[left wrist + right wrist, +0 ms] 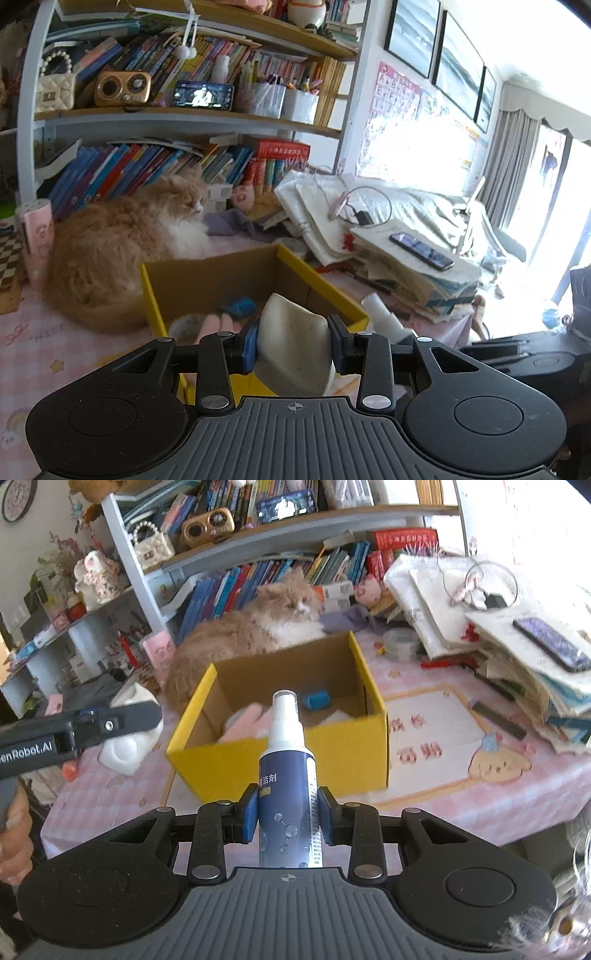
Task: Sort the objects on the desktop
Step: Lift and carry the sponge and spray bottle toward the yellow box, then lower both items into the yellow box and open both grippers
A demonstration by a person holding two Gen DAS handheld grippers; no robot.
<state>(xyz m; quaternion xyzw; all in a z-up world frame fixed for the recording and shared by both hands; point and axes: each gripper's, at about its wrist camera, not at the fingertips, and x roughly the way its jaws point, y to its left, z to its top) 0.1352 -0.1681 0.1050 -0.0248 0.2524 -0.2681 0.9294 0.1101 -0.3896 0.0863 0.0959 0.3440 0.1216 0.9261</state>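
My left gripper point(293, 345) is shut on a white curved plastic object point(293, 350), held just before the near wall of the yellow cardboard box point(155, 295). In the right wrist view the left gripper point(122, 723) holds the white object point(125, 753) left of the box point(258, 771). My right gripper point(288, 812) is shut on a blue spray bottle point(286, 794) with a white nozzle, upright in front of the box. Its top shows in the left wrist view point(384, 317). Inside the box lie a blue item point(316, 698) and a pink item point(245, 720).
An orange and white cat point(258, 627) lies right behind the box on the pink tablecloth point(443, 738). A pile of papers with a phone point(554, 642) stands at the right. A bookshelf point(184, 114) runs along the back. A pink cup point(37, 236) stands at the left.
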